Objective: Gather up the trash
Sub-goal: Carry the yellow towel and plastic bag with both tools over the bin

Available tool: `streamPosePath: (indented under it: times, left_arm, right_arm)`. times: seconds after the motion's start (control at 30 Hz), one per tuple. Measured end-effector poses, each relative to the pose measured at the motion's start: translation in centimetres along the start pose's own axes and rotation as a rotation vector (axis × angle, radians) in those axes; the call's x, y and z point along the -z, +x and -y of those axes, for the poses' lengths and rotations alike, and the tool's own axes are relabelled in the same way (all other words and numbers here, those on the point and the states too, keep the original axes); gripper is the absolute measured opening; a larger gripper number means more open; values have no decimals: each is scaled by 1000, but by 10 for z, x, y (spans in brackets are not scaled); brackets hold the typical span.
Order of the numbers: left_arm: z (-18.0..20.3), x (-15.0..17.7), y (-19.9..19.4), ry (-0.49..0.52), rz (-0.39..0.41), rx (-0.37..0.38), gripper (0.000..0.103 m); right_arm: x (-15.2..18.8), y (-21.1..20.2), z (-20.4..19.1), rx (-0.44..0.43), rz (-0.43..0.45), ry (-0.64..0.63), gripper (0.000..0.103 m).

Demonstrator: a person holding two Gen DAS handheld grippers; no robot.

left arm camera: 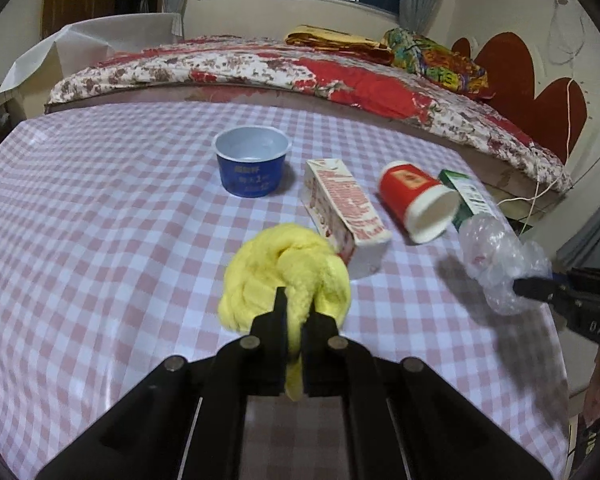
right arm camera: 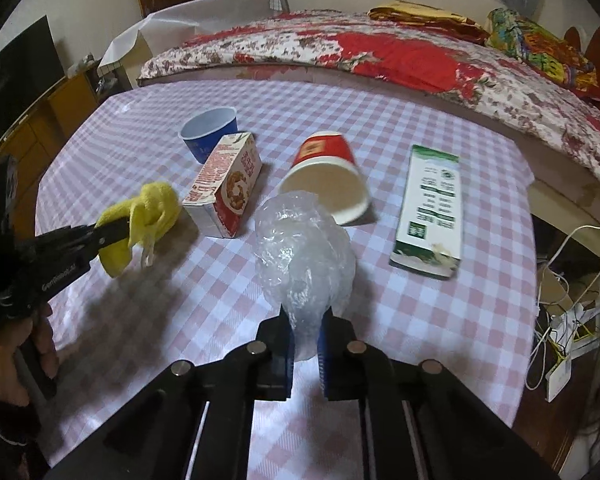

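My left gripper [left arm camera: 296,312] is shut on a crumpled yellow cloth [left arm camera: 284,272] and holds it above the checked table; it also shows in the right wrist view [right arm camera: 148,216]. My right gripper [right arm camera: 305,320] is shut on a wad of clear bubble wrap [right arm camera: 304,252], also seen in the left wrist view [left arm camera: 500,264]. On the table lie a red-and-white carton [left arm camera: 344,208], a tipped red paper cup [left arm camera: 416,200], a green-and-white carton [right arm camera: 430,208] and an upright blue bowl [left arm camera: 252,164].
The pink checked tablecloth [left arm camera: 100,220] covers the table. A bed with a red floral quilt [left arm camera: 300,76] stands right behind it. Cables and a power strip [right arm camera: 564,332] lie on the floor at the right. A wooden cabinet [right arm camera: 40,120] stands at the left.
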State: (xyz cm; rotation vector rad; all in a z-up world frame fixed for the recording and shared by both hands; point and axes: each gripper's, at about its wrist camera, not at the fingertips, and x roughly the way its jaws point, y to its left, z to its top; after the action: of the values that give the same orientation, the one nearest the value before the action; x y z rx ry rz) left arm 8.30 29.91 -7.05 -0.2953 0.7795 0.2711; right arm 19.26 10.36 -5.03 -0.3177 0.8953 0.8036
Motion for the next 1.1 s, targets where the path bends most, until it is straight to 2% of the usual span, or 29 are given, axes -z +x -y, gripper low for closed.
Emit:
streamPosePath:
  times: [0.37,0.7,1.1]
  left_arm:
    - [36,5,-30,50,53,55,5]
    - [87,5,-42,118,72,127,5]
    - [181,16,-45,235,59,225,5]
  right_arm:
    - [21,-44,18,16,63,43,8]
    - [49,-94,57,80,127,117,8]
    - [110,-147,124,195,158,262,8]
